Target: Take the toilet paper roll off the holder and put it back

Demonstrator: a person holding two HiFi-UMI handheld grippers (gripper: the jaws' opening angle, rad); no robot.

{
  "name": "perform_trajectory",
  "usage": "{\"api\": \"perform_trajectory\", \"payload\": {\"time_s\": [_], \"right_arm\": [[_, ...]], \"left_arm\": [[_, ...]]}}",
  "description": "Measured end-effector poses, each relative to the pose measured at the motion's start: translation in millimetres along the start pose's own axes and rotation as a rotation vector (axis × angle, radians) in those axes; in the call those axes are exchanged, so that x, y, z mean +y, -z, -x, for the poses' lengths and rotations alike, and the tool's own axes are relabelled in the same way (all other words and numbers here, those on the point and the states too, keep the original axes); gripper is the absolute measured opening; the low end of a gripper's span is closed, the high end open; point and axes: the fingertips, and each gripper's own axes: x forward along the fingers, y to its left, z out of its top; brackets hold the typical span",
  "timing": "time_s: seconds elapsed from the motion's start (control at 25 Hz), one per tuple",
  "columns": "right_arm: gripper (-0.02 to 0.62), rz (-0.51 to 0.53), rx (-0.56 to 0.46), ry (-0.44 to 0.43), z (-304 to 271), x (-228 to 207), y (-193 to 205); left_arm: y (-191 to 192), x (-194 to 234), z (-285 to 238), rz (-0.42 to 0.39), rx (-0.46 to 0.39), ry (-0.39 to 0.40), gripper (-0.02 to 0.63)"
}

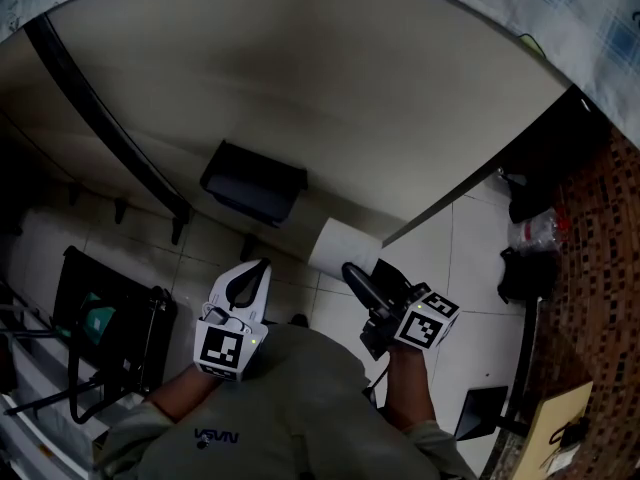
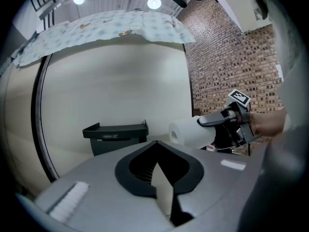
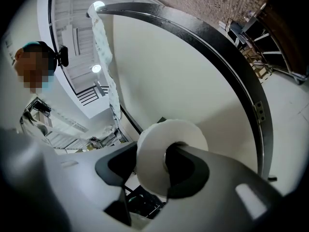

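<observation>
So here's where we're at: our right gripper (image 3: 153, 151) has the toilet paper roll (image 2: 190, 133) off the wall and up in the air. One jaw is poked into the cardboard core and the other sits on the outside of the roll, so the paper wall is pinched between them. From the head view the roll sits just right of and below the holder (image 1: 255, 183), close to it but not touching. The holder is that dark box-like tray mounted on the cream wall (image 1: 330, 98), and nothing is on it right now.

Our left gripper (image 2: 155, 153) isn't doing anything, jaws pressed together with nothing between them. It hangs left of the right gripper, pointing at the wall below the holder. In its own view we get a nice side look at the roll lying horizontal in the other gripper's grip, open core end facing the holder.

Other stuff around: a black strip (image 2: 37, 115) running up the wall left of the holder, a brick wall (image 2: 227, 57) off to the right, and a patterned cloth (image 2: 106, 30) draped over the top of the cream wall
</observation>
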Motion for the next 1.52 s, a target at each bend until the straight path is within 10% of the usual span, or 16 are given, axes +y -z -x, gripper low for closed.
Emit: {"api": "perform_trajectory", "payload": {"time_s": [0.6,0.92,1.52], "right_arm": [[0.175,-0.012,0.020,-0.001,-6,-1,6],[0.175,-0.036,0.032,0.005,-20,-10,7],[0.175,0.003,0.079,0.024,-47,-17,3]], "left_arm": [[6,25,-4,-0.002,0.003,-0.140,0.006],[27,51,-39,-0.035,0.034,-0.277,0.252],[47,69,-75,-0.015,0.109,-0.377,0.279]]}}
